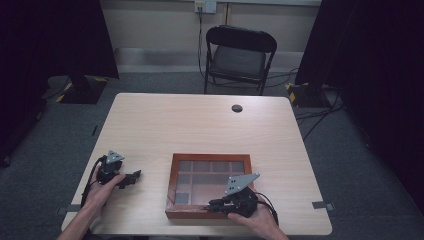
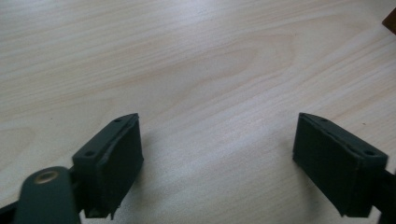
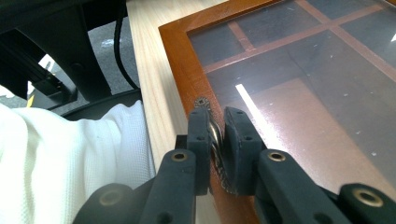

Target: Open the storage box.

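While clamped on handle — right claw low (near frame edge).

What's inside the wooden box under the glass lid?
Through the wooden box's glass lid show wooden dividers forming compartments, seemingly empty. The right gripper covers part of the near edge, pinching the metal handle.

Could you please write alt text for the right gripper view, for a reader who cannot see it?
The right gripper is shut on the metal handle fixed to the near rim of a wooden box with a glass lid over its compartments. White cloth lies at the left, beyond the table edge.
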